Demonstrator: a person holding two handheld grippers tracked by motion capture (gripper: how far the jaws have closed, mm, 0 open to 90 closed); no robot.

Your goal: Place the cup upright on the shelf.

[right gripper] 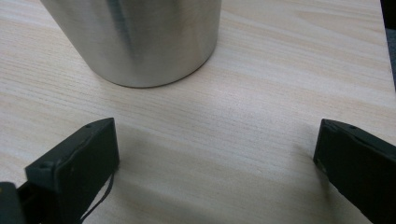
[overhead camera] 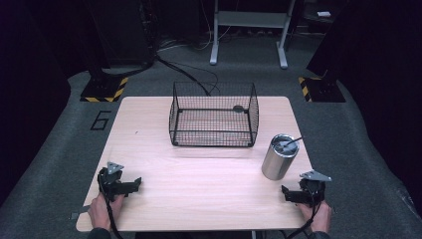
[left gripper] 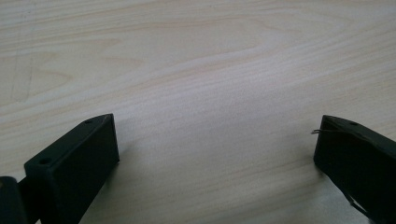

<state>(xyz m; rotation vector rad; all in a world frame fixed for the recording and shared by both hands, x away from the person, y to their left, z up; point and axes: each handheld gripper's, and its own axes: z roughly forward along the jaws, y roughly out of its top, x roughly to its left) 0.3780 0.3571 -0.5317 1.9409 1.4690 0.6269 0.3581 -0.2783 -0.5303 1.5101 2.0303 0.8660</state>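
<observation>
High view showed a light wooden table with a black wire basket standing near its far edge. A steel cup stood upright on the right side of the table, with a dark straw rising from its lid. The right tool rested on the table just beside the cup, at the near side of it, not touching it. Its jaws were spread wide and held nothing; in the right gripper view the cup was ahead of them. The left tool lay near the left corner, well apart from the cup, also released over bare wood.
</observation>
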